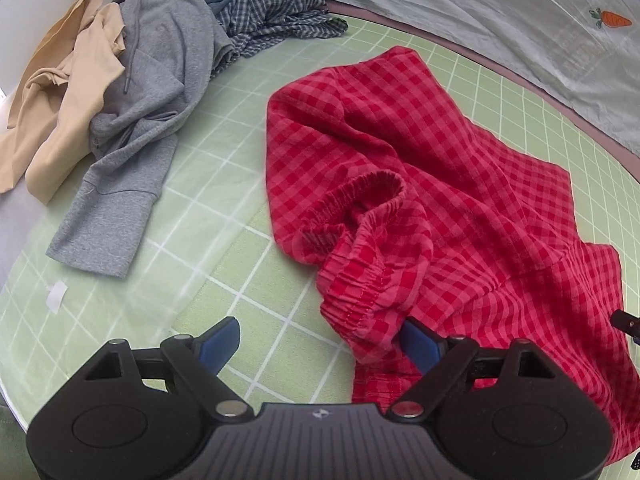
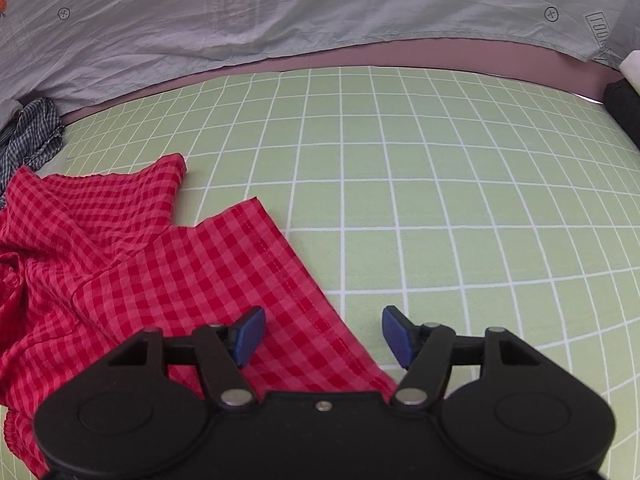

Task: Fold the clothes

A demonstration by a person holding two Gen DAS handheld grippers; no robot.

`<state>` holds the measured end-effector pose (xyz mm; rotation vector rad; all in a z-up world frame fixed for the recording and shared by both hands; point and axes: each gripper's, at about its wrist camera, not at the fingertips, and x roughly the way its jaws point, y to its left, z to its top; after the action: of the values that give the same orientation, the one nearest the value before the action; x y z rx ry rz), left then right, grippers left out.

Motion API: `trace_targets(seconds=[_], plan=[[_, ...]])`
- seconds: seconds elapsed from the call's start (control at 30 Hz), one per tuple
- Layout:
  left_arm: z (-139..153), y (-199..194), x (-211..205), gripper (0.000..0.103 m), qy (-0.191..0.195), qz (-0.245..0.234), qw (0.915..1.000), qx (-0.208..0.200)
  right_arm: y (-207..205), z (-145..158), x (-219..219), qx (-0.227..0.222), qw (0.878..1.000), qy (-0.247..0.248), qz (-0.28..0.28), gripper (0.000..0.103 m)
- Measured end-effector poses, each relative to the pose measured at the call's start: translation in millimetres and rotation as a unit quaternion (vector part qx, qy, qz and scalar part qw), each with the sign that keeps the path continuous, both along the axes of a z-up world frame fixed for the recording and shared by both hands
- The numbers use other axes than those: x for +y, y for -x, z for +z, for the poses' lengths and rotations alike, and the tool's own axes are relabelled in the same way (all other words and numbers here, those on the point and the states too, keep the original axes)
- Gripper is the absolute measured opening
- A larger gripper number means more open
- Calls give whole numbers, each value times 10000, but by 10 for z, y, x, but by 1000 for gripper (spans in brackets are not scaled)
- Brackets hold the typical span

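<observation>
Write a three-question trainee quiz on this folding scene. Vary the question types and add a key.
1. True or false: the left gripper is shut on the red checked shorts.
2. Which garment lies between the beige garment and the blue checked shirt? A) grey hoodie B) white towel C) black jacket
3. Fill in: the right gripper hovers, open, over the shorts' ____ edge.

Key: 1 false; 2 A; 3 hemmed

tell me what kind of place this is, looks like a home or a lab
Probably a bedroom at home: a green grid sheet covers a bed-like surface, a pale printed quilt lies behind it, and a pile of unfolded clothes waits beside red gingham shorts.
</observation>
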<state>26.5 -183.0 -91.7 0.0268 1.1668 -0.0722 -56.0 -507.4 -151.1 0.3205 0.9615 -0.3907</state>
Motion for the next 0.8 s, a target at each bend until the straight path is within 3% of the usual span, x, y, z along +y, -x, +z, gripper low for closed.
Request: trace_targets(seconds=[0.03, 0.1, 0.23, 0.3, 0.37, 0.63, 0.73, 0.77, 0.8], plan=[[-20, -12, -20, 87, -13, -25, 10000, 21, -23, -4, -8, -24, 10000, -17, 46, 61], [-37, -36, -58, 87, -46, -76, 10000, 18, -59, -17, -25, -108, 9997, -108, 181, 45], [-57, -62, -120, 87, -83, -169, 9998, 17, -89, -18, -32, -23, 9991, 139, 406, 27], [-65, -69, -147, 87, -99, -215, 9997, 20, -74, -15, -51, -25, 9988, 182, 461, 9], [-67, -63, -168, 87, -109, -252, 9996, 18, -50, -17, -82, -9, 9990, 254, 368, 0], [-60, 14, -209, 87, -107, -347, 9993, 36, 136, 27, -244, 18, 9997, 239, -79, 2], [-52, 46, -218, 88, -146, -391, 9991, 25, 124, 75, -188, -120, 9997, 173, 87, 23], [-52, 56, -218, 88, -157, -401, 9991, 37, 92, 86, -163, -163, 9997, 129, 150, 37], [-59, 62, -213, 88, -169, -398, 9990, 61, 57, 95, -139, -205, 9995, 77, 210, 42]])
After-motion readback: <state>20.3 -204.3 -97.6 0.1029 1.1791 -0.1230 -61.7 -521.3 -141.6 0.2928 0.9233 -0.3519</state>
